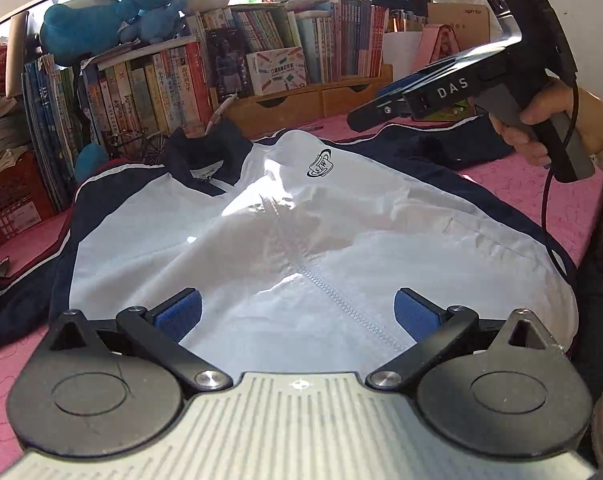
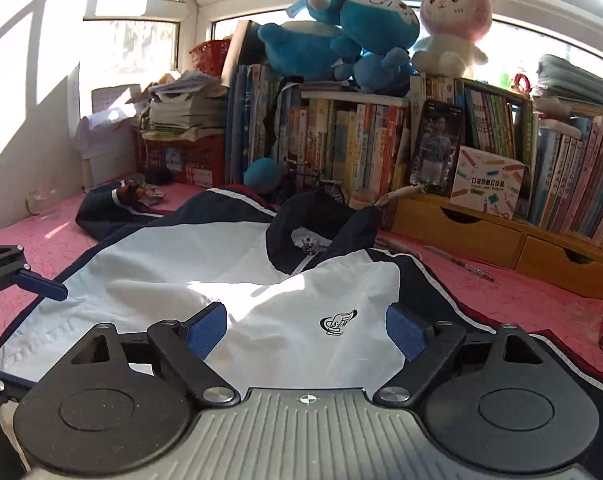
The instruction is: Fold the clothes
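A white jacket (image 1: 301, 220) with navy sleeves and a navy collar (image 1: 205, 152) lies front-up on the pink table, zipper running down its middle. My left gripper (image 1: 297, 312) is open and hovers over the jacket's lower front, nothing between its blue pads. My right gripper (image 2: 306, 332) is also open and empty, low over the chest of the jacket (image 2: 181, 264) near the small dark logo (image 2: 337, 322). In the left wrist view a hand holds the right gripper (image 1: 375, 104) above the far right shoulder. One of the left gripper's fingers (image 2: 41, 286) shows at the right wrist view's left edge.
Rows of books (image 1: 161, 92) with plush toys (image 2: 341, 28) on top line the back of the table. Wooden drawers (image 2: 501, 240) stand at the back right, and a red crate (image 2: 185, 160) with paper stacks at the back left. Pink table cover (image 2: 521, 300) shows right of the jacket.
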Action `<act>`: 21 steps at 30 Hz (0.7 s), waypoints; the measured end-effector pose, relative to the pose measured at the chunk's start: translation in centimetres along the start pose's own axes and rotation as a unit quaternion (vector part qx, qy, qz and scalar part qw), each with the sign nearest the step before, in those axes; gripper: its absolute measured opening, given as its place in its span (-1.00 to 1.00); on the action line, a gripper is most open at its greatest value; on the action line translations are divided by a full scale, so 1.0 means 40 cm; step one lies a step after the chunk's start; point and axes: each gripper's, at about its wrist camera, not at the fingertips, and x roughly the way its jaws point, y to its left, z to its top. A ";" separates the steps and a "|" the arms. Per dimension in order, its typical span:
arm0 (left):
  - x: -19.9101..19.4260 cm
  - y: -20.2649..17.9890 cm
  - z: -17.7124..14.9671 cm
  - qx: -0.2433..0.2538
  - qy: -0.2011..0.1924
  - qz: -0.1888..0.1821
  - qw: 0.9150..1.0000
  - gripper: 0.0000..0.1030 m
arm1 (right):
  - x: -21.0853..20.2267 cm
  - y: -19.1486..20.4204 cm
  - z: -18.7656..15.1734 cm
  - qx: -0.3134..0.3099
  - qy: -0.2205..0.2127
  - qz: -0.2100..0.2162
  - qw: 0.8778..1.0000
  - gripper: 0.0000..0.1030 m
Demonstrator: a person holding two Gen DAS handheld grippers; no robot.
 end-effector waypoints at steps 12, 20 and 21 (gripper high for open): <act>0.108 0.014 -0.056 -0.047 0.018 -0.049 0.998 1.00 | 0.640 -0.145 0.106 0.096 0.137 -0.134 0.977 -0.09; 0.090 0.023 -0.070 -0.057 0.010 -0.070 0.996 1.00 | 0.728 -0.274 0.165 0.186 0.086 -0.153 0.967 -0.55; 0.088 0.023 -0.072 -0.058 0.008 -0.069 0.996 1.00 | 0.718 -0.279 0.170 0.197 0.077 -0.148 0.966 -0.49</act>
